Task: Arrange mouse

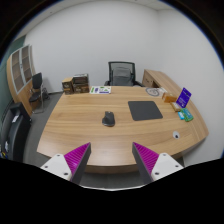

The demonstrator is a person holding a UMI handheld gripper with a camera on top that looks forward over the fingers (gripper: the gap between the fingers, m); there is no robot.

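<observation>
The tool (110, 160) is seen from above the near edge of a broad wooden tabletop (80, 125), its two fingers spread wide apart with nothing held between them. The magenta pads (76, 156) are shown on the inner faces of the fingers, and only bare wood and the tabletop's front edge are framed in the gap.

The mouse (108, 119) is found well beyond the fingertips, resting on the wood near the middle of the tabletop, a small dark shape standing alone. Just to its right and slightly farther back, a dark square mouse mat (144, 108) is laid flat; the mouse is not on it, a strip of bare wood being left between the two.

Farther to the right, a small purple-faced upright object (183, 98) is placed near the tabletop's edge, and a little teal item (182, 116) is seen just ahead of it. At the far side, some boxes (74, 85) are stood together, with flat papers (101, 90) beside them. Behind the tabletop a black mesh office chair (121, 73) is tucked in, and another dark chair (37, 87) is set off to the left near a wooden shelf unit (19, 68). A plain white wall closes off the room behind.
</observation>
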